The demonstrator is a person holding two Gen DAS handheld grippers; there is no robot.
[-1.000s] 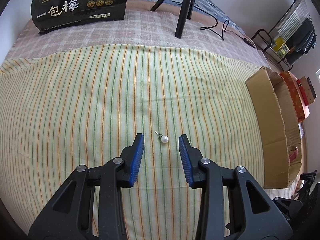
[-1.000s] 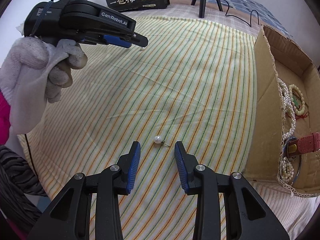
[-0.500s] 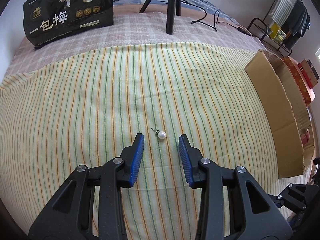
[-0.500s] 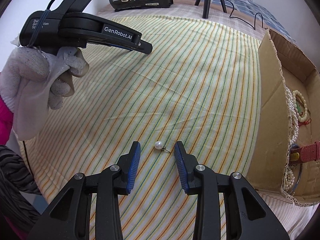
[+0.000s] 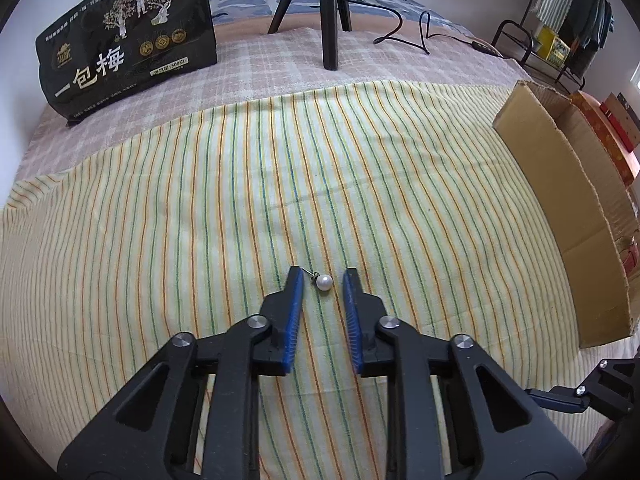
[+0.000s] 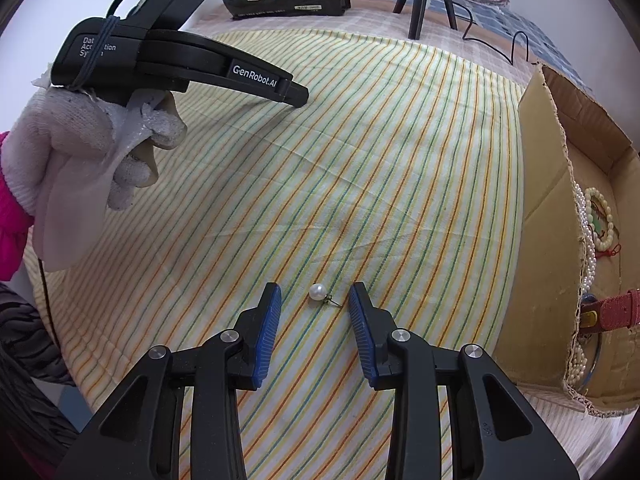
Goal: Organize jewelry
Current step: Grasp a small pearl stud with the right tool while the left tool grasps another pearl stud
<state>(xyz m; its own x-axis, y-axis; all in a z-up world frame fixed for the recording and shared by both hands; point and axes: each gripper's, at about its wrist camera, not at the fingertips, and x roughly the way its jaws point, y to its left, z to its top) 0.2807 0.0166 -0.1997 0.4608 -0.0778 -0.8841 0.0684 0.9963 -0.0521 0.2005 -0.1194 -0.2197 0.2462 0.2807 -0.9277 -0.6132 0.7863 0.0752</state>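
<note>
Striped cloth is spread over a bed, with a black bag and a tripod seen at the far end. A pearl stud lies on the cloth between the tips of the left gripper, whose jaws are apart and not touching it. A second stud lies on the cloth between the parted jaws of the right gripper, also untouched. An open carton is seen at the right, with pearl strands, a bead bracelet and a red strap inside.
</note>
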